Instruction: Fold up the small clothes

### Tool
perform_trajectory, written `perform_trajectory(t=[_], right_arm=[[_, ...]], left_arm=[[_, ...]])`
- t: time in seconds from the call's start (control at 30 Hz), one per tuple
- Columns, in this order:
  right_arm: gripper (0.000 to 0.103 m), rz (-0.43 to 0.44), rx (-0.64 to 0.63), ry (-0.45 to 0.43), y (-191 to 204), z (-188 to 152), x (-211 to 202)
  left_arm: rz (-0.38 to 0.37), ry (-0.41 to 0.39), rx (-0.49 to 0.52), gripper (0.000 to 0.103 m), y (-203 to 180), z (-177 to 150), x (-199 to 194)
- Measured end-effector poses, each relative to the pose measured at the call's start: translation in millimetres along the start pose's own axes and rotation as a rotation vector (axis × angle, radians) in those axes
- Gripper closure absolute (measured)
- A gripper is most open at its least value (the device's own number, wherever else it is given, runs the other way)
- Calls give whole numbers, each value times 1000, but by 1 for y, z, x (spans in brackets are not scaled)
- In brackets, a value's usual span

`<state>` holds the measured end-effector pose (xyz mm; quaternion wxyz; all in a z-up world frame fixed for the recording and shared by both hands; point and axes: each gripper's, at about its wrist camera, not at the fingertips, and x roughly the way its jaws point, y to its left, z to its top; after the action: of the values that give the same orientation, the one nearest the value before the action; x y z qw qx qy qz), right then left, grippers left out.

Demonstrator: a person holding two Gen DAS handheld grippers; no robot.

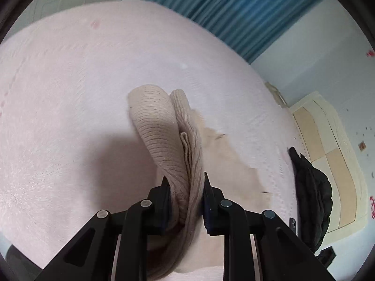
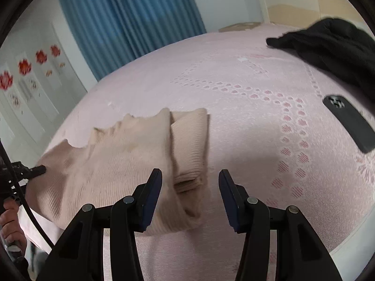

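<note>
A small beige ribbed knit garment [image 1: 164, 128] lies on the pink bedspread [image 1: 70, 82]. My left gripper [image 1: 185, 187] is shut on a bunched fold of the garment and lifts that part off the bed. In the right wrist view the garment [image 2: 117, 164] lies spread over the bed, with one sleeve folded back across it [image 2: 189, 140]. My right gripper [image 2: 189, 178] is open, its fingers either side of the sleeve cuff, just above it. The left gripper [image 2: 39, 169] shows at the garment's far left edge.
A black jacket [image 2: 335, 49] lies at the bed's far right corner, also in the left wrist view [image 1: 311, 192]. A black phone [image 2: 349, 124] lies on the bedspread [image 2: 234, 82] right of my right gripper. Blue curtain [image 2: 131, 18] and a cream headboard [image 1: 328, 145] border the bed.
</note>
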<state>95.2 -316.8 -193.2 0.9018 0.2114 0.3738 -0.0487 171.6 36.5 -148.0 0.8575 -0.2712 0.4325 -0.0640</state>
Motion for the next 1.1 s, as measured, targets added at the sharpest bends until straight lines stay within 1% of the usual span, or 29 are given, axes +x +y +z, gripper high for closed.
perform_trajectory(t=[0.07,0.1,0.17,0.23,0.27,0.3,0.37,0.43,0.53,0.6,0.63,0.67,0.7,0.73,0.77,0.8,0.87,0.93,0.97,1.03,1.1], right_arm=[[53,10,44,-17,-12,3,-5],[53,12,64,-26,-17,3,-7],[53,21,104,-43,-28,3,-10],[53,11,141,-57,-38,3,-14],[53,-1,158,-63,-44,4,-15],[53,-7,174,-69,-50,4,-17],[53,-14,220,-81,-63,6,-20],[53,-11,288,-97,-82,7,-24],[53,-2,399,-121,-106,5,-28],[53,-19,420,-123,-110,6,-28],[53,-25,422,-123,-109,7,-27],[53,-29,416,-121,-108,8,-26],[53,-29,404,-115,-104,9,-24],[53,-27,392,-108,-101,8,-23],[53,-26,373,-96,-96,9,-20],[53,-26,363,-93,-93,9,-19],[53,-22,350,-97,-87,9,-18],[53,-13,340,-102,-81,9,-17],[53,-8,334,-99,-78,9,-16],[53,2,321,-89,-73,8,-13],[53,7,305,-85,-68,6,-13]], left_arm=[[0,-13,30,82,-28,-2,-2],[9,-16,53,82,-49,-4,-2],[31,-13,86,82,-77,-9,1],[45,-5,127,82,-108,-17,10],[52,4,145,82,-115,-21,12],[56,21,171,82,-132,-29,22],[39,54,203,82,-151,-46,41],[29,94,236,82,-163,-66,58],[29,128,252,82,-169,-90,80],[29,142,253,80,-165,-100,88],[17,151,251,79,-164,-101,88],[-11,166,247,74,-164,-101,88],[-68,191,240,73,-162,-99,84],[-100,199,240,71,-167,-97,82],[-130,188,254,70,-166,-92,72],[-131,164,268,69,-165,-88,66],[-113,57,312,57,-160,-79,40],[-108,4,323,50,-155,-73,27],[-108,-13,321,49,-146,-69,19],[-95,-17,315,49,-132,-64,11],[-58,-18,310,49,-116,-61,12]])
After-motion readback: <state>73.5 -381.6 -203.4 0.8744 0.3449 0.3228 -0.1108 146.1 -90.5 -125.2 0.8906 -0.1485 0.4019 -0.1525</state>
